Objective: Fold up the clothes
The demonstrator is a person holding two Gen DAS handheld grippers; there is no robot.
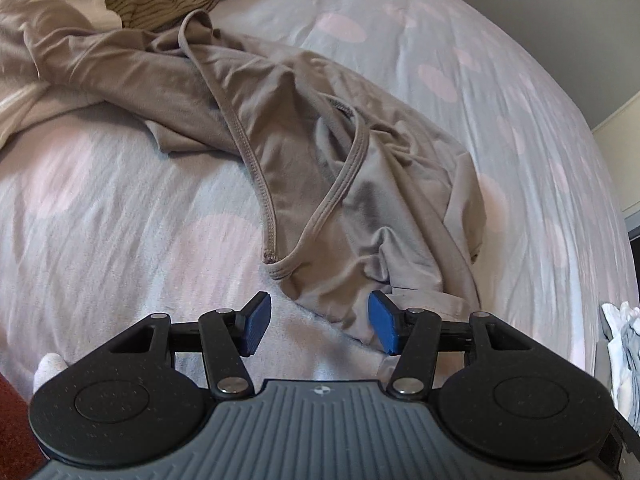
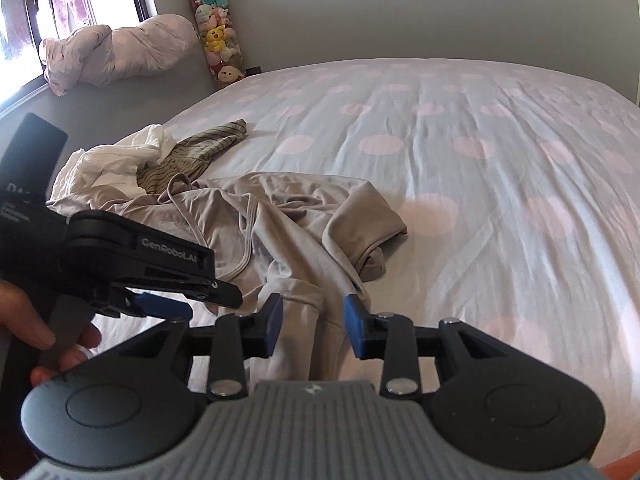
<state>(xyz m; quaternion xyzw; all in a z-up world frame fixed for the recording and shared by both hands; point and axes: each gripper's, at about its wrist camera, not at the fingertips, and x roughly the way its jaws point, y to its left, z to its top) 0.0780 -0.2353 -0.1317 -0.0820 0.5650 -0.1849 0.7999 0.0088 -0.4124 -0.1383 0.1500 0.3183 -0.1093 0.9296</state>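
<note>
A taupe garment (image 2: 288, 216) is being shown crumpled on the polka-dot bedsheet (image 2: 480, 168), lying toward the near left part of the bed; its long axis is being run from the far left, where it meets a pile, toward the near edge where both grippers are being held. In the left wrist view the same garment (image 1: 320, 140) is being seen stretched diagonally from upper left to lower right, with a stitched hem loop (image 1: 320, 208) trailing toward the camera. Its shape is being obscured by folds, so which end is neck or hem cannot be told. Its far end is being partly covered by a white cloth (image 2: 112, 160) and a striped olive piece (image 2: 192, 152), whose full outlines are being hidden. The left gripper (image 1: 318, 328) is being held with its jaws apart; the blue pads (image 1: 256, 328) are being kept on either side of the garment's near edge, and whether the right-hand pad is touching the fabric cannot be told. The right gripper (image 2: 312, 328) is being held parted as well, with a bunched fold of the garment lying between its pads without being pinched. A hand (image 2: 36, 332) is being seen on the left gripper's handle in the right wrist view.
</note>
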